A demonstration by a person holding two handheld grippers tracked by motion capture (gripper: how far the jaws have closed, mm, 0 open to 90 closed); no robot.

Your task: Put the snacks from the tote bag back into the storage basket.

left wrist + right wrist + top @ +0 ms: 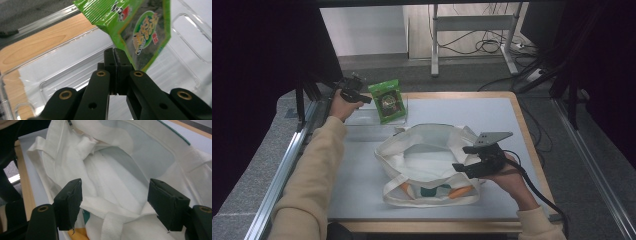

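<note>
Left gripper (116,58): jaws closed on the lower corner of a crinkled green foil snack packet (140,30), over a clear plastic tray (75,65). Right gripper (115,200): I see jaws spread inside the white cloth tote bag (112,170). Grey mat (492,112), wood-edged table (524,127).

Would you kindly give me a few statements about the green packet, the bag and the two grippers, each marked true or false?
1. The left gripper is shut on the green snack packet. True.
2. The packet lies inside the white tote bag. False: it is at the clear plastic tray, apart from the bag.
3. The right gripper has its jaws apart at the bag's rim. True.
4. The bag's mouth is closed flat. False: it gapes open, showing the inside.
5. The tray sits on the table's near right corner. False: far left.
</note>
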